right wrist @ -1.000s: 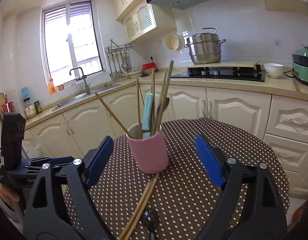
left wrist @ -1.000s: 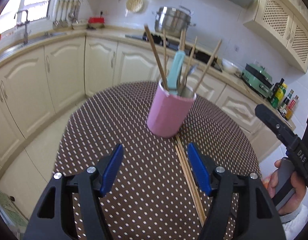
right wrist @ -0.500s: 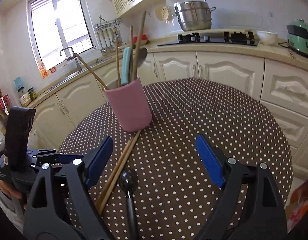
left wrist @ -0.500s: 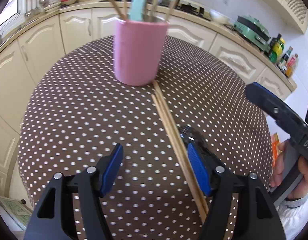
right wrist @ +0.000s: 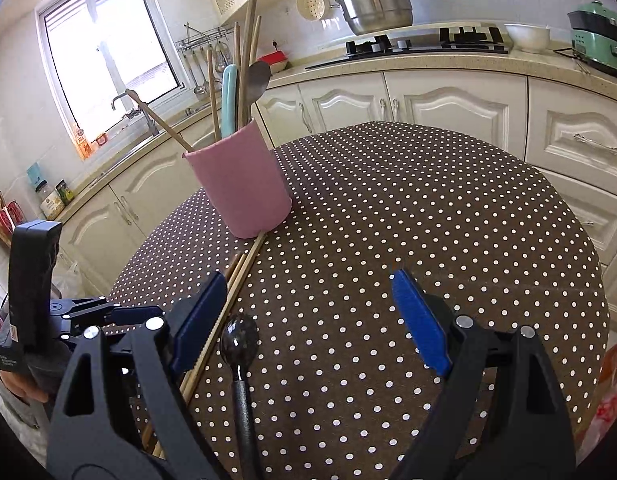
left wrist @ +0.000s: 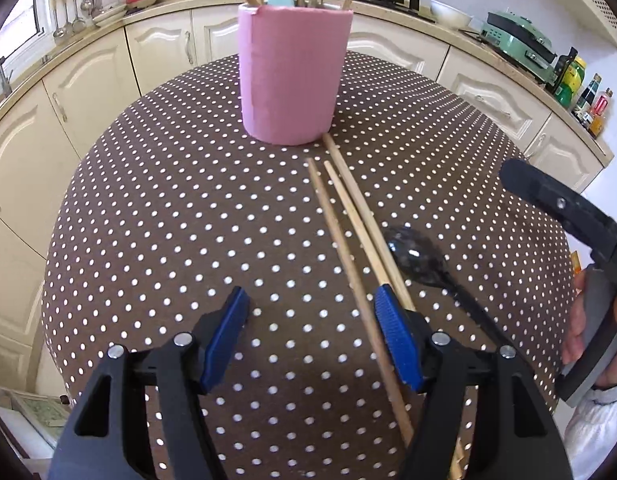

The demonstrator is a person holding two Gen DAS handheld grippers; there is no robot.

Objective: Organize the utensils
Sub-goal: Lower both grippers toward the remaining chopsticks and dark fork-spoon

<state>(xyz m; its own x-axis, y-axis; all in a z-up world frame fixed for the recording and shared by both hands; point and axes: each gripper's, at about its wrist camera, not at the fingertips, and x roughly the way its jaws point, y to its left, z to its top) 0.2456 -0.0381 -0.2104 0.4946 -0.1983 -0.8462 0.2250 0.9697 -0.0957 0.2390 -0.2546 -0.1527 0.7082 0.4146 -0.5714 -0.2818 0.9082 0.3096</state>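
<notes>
Where the polka-dot bench (left wrist: 156, 216) stands before cream cabinets (right wrist: 440, 108): pink utensil holder (left wrist: 292, 76), upright, holding chopsticks and a teal handle; three loose chopsticks (left wrist: 348, 216) touching its base; black spoon (left wrist: 418, 258) just beside them. Left claw (left wrist: 312, 334) and right claw (right wrist: 308, 320) both released, hovering low over the utensils.

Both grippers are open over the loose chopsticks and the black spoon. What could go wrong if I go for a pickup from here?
1. The three chopsticks lie tight together; the left gripper may pinch more than one, or roll them apart.
2. The longest stick's tip touches the base of the pink holder; dragging it could nudge the loaded holder.
3. The black spoon lies right beside the sticks, so the right gripper could catch them while closing.
</notes>
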